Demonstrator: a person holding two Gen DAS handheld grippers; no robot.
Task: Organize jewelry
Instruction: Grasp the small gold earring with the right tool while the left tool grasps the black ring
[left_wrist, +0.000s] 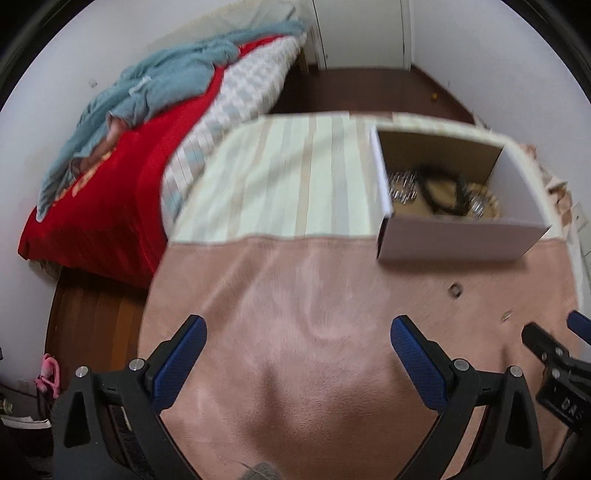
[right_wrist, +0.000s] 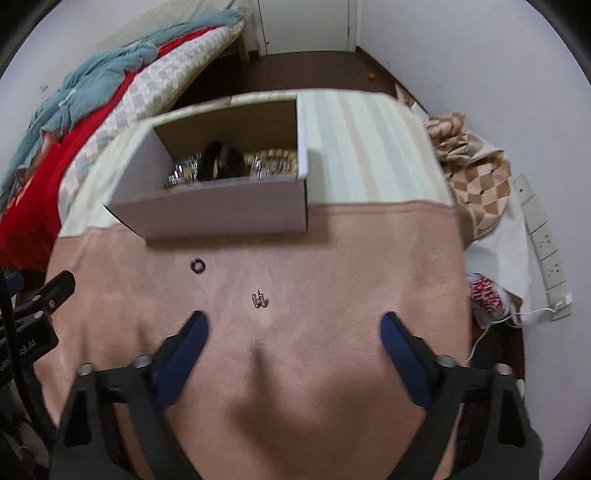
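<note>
A white cardboard box stands on the table and holds silver and gold jewelry with a black piece; it also shows in the left wrist view. A small dark ring lies on the pink cloth in front of the box, also seen in the left wrist view. A small gold earring piece lies just ahead of my right gripper, which is open and empty. The earring also shows in the left wrist view. My left gripper is open and empty over bare pink cloth, left of the box.
The table has a pink cloth in front and a striped cloth behind. A bed with red and teal bedding lies to the left. A checkered bag and a power strip sit to the right.
</note>
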